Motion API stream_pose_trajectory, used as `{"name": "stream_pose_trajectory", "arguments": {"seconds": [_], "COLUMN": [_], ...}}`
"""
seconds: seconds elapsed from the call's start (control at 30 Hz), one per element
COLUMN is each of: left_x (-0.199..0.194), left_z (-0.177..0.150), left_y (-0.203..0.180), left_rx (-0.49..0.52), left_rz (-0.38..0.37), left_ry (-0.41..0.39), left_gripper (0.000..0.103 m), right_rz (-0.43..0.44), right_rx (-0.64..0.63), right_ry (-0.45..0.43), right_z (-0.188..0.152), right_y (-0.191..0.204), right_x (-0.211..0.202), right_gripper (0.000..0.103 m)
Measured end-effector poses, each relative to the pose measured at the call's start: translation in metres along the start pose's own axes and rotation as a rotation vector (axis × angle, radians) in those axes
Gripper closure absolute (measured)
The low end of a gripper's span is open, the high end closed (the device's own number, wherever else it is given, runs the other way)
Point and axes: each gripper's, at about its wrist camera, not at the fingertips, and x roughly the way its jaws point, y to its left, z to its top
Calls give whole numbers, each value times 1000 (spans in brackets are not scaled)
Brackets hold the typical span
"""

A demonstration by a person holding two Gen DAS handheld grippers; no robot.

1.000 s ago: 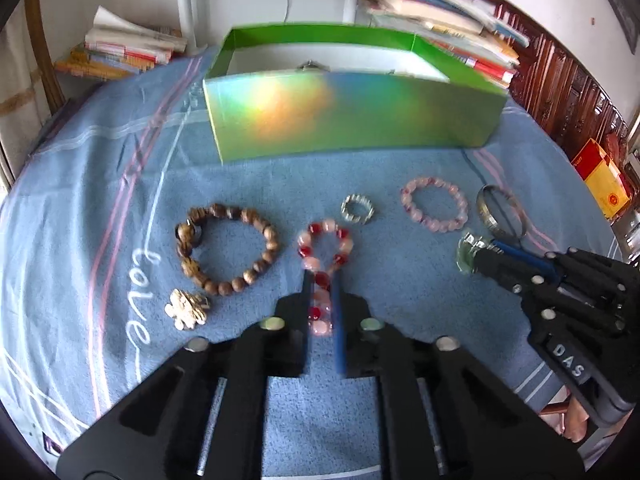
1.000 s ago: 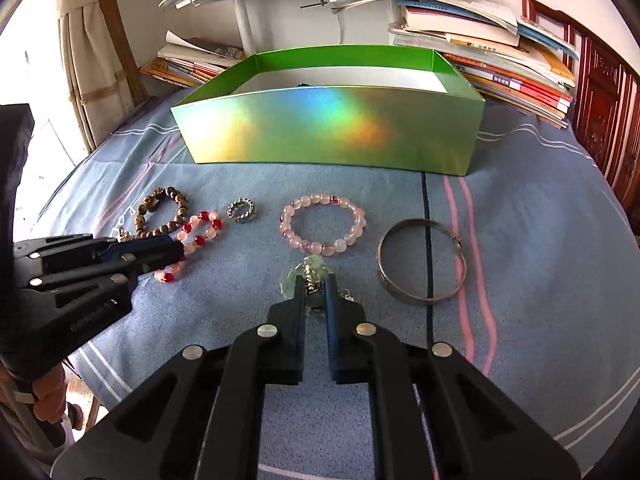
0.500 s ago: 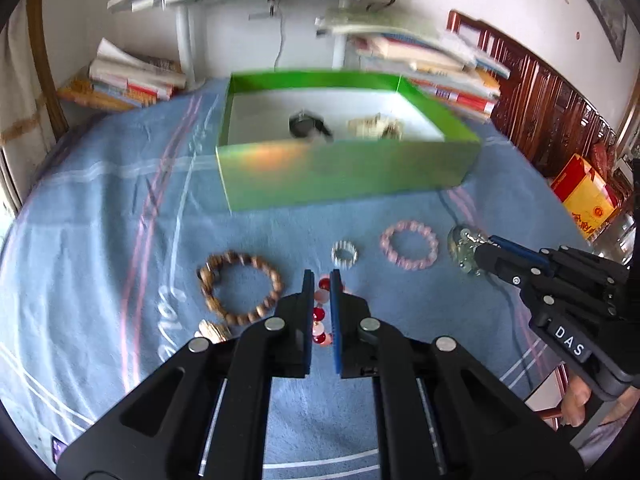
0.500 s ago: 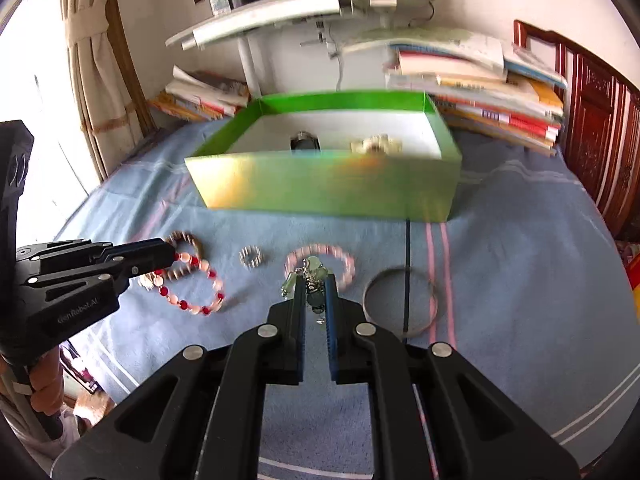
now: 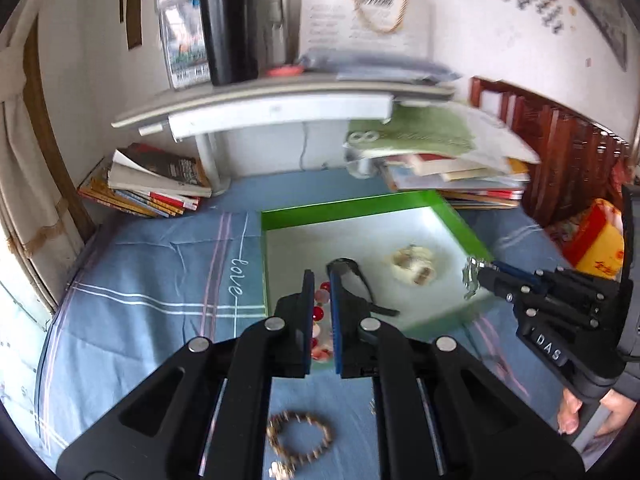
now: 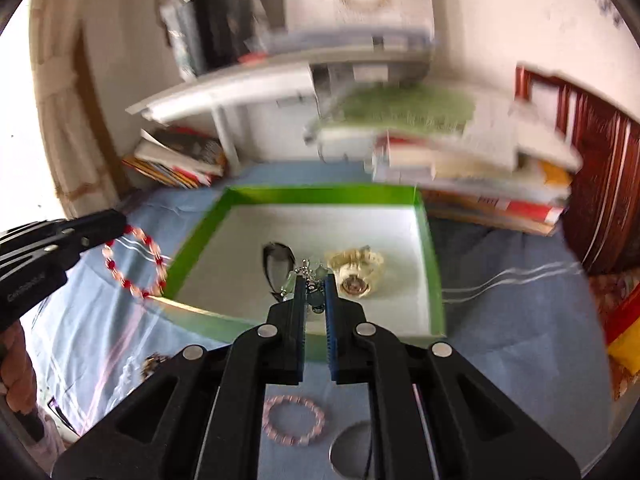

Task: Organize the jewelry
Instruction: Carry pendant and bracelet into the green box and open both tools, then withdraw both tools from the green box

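A: What covers the surface?

B: A blue cloth [image 5: 160,280] with pale stripes; the green box [image 6: 432,264] sits on it, before stacked books [image 5: 148,188] and a white shelf [image 5: 256,112].

A: And the tools?

B: The left gripper [image 5: 321,284] pinches a red-and-pink bracelet [image 6: 136,264] at the box's near left corner; the right gripper [image 6: 312,286] clamps a small pendant [image 6: 306,276] (blurred) above the box. A brown bracelet [image 5: 300,436] lies on the cloth.
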Motion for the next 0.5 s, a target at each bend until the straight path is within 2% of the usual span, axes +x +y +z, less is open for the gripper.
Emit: {"name": "stream_pose_trajectory", "arguments": {"seconds": [0.1,0.2,0.23,0.3,0.33,0.43,0.5], "left_x": [37,62,69,72,67,47,33], "left_z": [0,-4,-6,-10,-12,-24,-36], "left_y": [4,7,9,13,16,21,25], "left_rx": [-16,-26,-32,-45,-47,-30,-22], "left_rz": [18,21,19,7,4,37,67], "left_ry": [54,91,107,123,116,78,61], "left_gripper": [95,95,94,94,91,68,66], "right_rz": [-30,-33,-32,-15,4,5,18], "right_rx": [18,40,60,91,101,81,78], "right_ry": [62,78,88,96,81,34,18], "right_z": [2,1,0,-3,-6,-20,-32], "right_y": [-5,-8,-11,-15,-16,-14,-13], "right_x": [41,57,62,59,51,20,1], "right_gripper": [94,92,88,65,64,63,63]}}
